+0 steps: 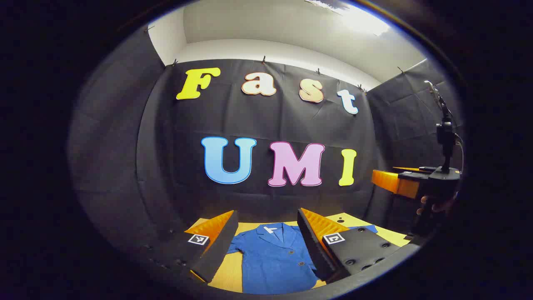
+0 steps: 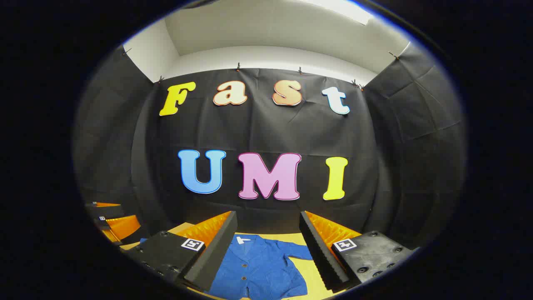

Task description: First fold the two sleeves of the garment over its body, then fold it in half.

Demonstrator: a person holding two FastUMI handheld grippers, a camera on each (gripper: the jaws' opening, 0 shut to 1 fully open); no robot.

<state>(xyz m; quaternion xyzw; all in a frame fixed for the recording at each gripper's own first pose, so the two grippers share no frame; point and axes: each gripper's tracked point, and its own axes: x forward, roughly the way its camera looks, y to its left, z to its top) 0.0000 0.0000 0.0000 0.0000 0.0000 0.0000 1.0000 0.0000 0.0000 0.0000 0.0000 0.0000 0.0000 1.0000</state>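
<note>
A blue collared garment with buttons lies flat on the yellow table, collar toward the far wall. One sleeve spreads left and the other peeks out to the right. My left gripper hovers above it, open, with nothing between its fingers. In the right gripper view the garment lies below my right gripper, which is open and empty too; one sleeve stretches to the right over the table. Both sleeves lie spread out from the body.
In the left gripper view the right gripper hangs in the air at the right edge, held by a hand. The left gripper shows at the far left of the right gripper view. Black cloth walls close the table's far side.
</note>
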